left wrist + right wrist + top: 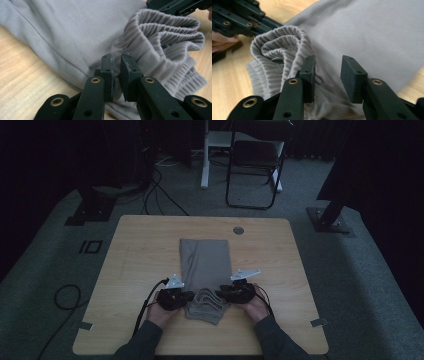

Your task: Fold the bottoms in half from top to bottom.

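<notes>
No legible text, labels, brands or numbers anywhere: none on my grey garment (205, 265), none on the tabletop (140, 255), none on either gripper.

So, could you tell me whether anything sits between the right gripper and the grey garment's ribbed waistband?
Nothing visible does. The right gripper is open, its jaws already straddling the grey garment beside the ribbed waistband. The left gripper, nearly shut on a fold of the fabric, works from the opposite side.

Black hand-held gripper (116, 75) jaws with brass-ringed holes; dark sleeves (145, 340).
</notes>
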Action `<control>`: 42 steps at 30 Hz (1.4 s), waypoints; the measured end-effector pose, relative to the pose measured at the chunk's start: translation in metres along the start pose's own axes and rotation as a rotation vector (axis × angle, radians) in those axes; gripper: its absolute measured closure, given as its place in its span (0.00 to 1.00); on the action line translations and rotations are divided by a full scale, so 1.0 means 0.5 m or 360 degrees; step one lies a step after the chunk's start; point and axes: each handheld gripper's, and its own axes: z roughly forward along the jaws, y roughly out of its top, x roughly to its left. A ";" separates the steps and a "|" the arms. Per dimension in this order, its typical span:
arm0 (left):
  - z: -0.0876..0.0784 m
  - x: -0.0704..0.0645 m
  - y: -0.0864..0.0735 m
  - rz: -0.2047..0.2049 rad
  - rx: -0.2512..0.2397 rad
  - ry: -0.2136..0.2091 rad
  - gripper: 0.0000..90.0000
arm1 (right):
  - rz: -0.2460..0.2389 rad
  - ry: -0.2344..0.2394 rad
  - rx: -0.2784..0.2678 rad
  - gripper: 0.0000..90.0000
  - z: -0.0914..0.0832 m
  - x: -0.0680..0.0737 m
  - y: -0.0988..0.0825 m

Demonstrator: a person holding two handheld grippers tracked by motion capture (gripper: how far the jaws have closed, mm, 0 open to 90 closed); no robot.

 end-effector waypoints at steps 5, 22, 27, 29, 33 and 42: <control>-0.005 0.012 -0.001 -0.0037 -0.0044 0.0020 0.83 | -0.0057 0.0040 0.0026 0.68 0.002 0.019 -0.004; 0.040 0.067 0.066 -0.0016 -0.0097 0.0275 0.74 | 0.0046 -0.0125 -0.0034 0.60 0.020 -0.047 0.026; 0.055 0.114 0.090 -0.0131 -0.0154 0.0331 0.75 | 0.0077 -0.0297 -0.0026 0.61 0.062 -0.078 0.053; 0.065 0.128 0.097 -0.0148 -0.0135 0.0373 0.76 | 0.0076 -0.0360 -0.0031 0.61 0.076 -0.085 0.066; 0.087 0.137 0.099 -0.0131 -0.0057 0.0442 0.81 | 0.0072 -0.0456 -0.0035 0.61 0.102 -0.103 0.091; 0.087 0.133 0.085 -0.0126 -0.0025 0.0434 0.86 | 0.0029 -0.0528 -0.0013 0.61 0.128 -0.108 0.086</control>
